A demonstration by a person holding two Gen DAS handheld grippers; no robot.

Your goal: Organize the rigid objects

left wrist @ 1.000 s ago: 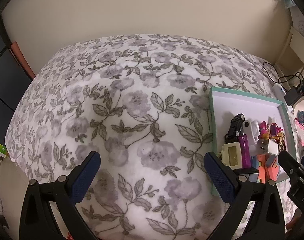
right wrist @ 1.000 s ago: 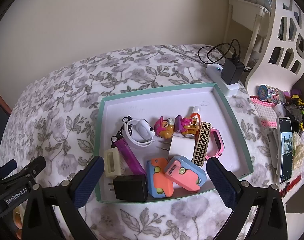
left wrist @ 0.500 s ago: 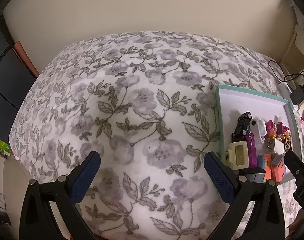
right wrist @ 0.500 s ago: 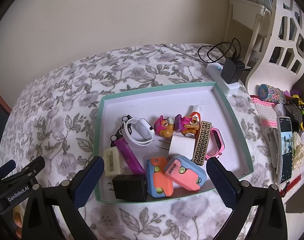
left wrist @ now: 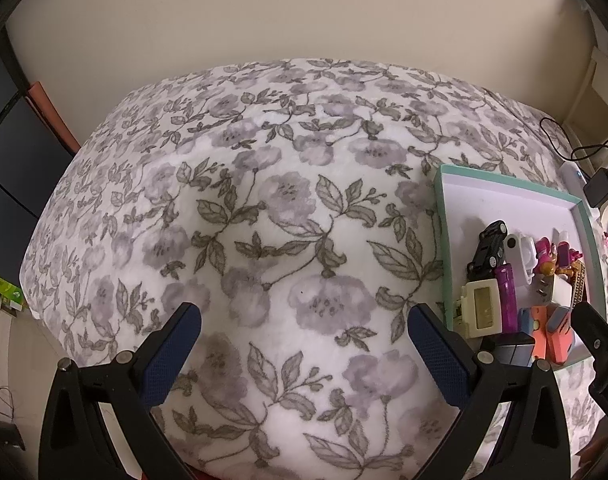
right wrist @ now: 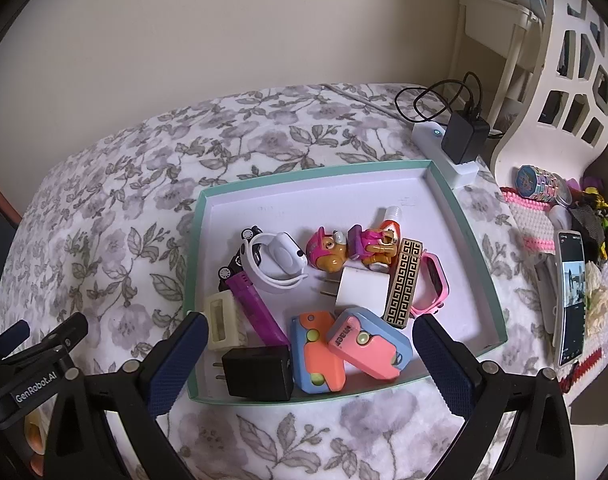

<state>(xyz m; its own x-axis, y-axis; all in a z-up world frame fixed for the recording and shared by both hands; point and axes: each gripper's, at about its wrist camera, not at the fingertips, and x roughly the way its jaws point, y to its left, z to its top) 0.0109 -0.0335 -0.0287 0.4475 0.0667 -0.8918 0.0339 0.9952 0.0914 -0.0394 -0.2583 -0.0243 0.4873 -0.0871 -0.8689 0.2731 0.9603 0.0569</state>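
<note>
A shallow teal-rimmed box (right wrist: pixel 469 240) (left wrist: pixel 443 248) lies on the flowered bedspread (left wrist: pixel 264 220). Inside it sit a black plug adapter (right wrist: pixel 260 372), a white adapter (right wrist: pixel 359 290), two orange-and-blue cases (right wrist: pixel 365 344), a purple bar (right wrist: pixel 256 312), a cream LCD device (right wrist: pixel 220 322), a white watch (right wrist: pixel 276 264), a black toy car (left wrist: pixel 489 246), two pup figures (right wrist: pixel 327 252), a patterned bar (right wrist: pixel 403 284) and a pink watch (right wrist: pixel 435 280). My right gripper (right wrist: pixel 309 348) hangs open over the box's near edge. My left gripper (left wrist: pixel 304 340) stands open above bare bedspread, left of the box.
A white power strip (right wrist: pixel 447 152) with a black charger and cable lies behind the box. A phone (right wrist: pixel 569 300), a pink beaded mat (right wrist: pixel 531 220) and small trinkets crowd the right side beside a white chair back (right wrist: pixel 563 64). The bed edge drops off at left.
The left wrist view has drifted left and slightly back, so the box now sits further right in it. The right gripper has barely moved. Both stay open.
</note>
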